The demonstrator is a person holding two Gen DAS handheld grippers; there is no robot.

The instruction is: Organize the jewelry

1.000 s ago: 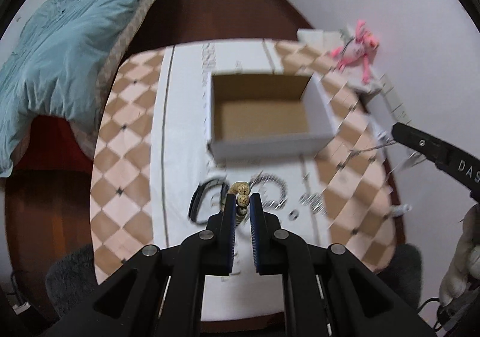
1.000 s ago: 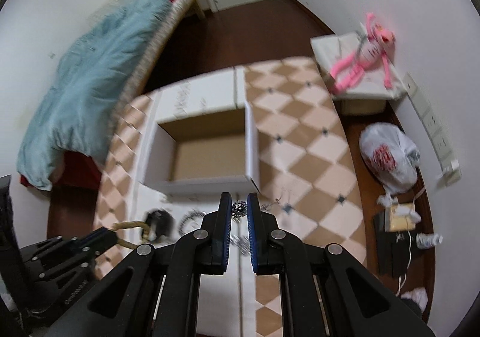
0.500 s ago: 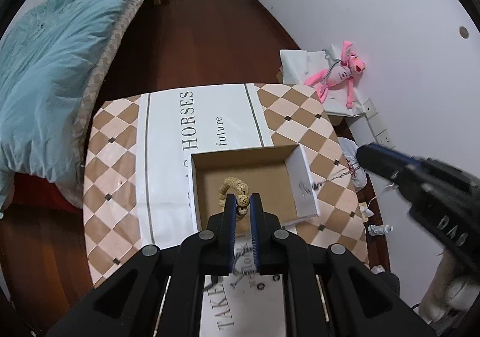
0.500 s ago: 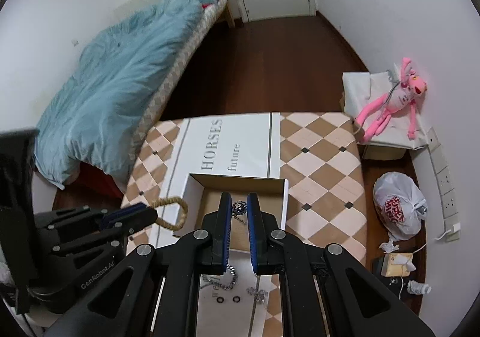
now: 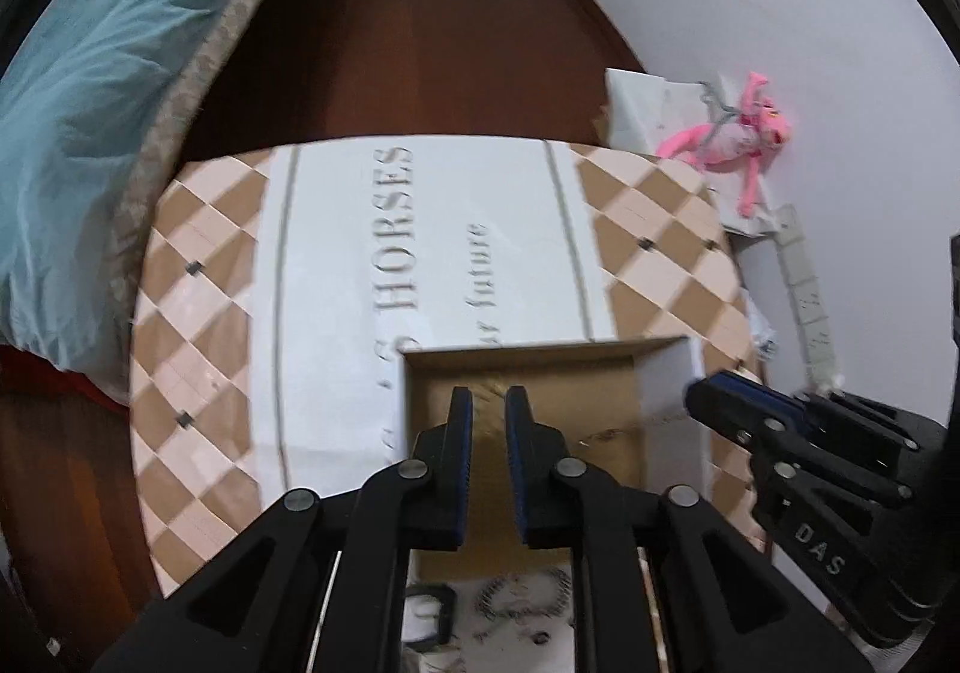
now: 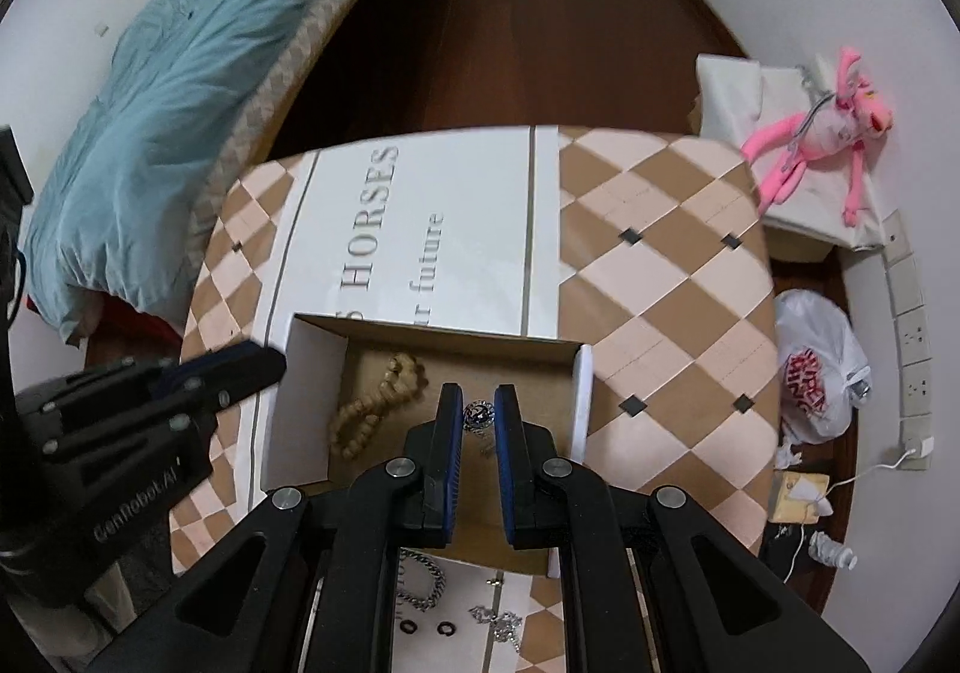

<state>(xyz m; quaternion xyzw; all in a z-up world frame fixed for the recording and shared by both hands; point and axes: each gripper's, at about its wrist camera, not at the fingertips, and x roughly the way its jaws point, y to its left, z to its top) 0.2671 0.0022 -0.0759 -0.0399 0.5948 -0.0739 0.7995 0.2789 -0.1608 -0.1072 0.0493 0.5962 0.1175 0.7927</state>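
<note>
While pinched, pendant (image 6: pixel 479 412) sits between right gripper (image 6: pixel 479 415) fingertips.

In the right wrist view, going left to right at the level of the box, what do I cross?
Left gripper → beaded bracelet on the box floor → pendant in the right gripper → checkered tablecloth → white plastic bag on the floor.
</note>
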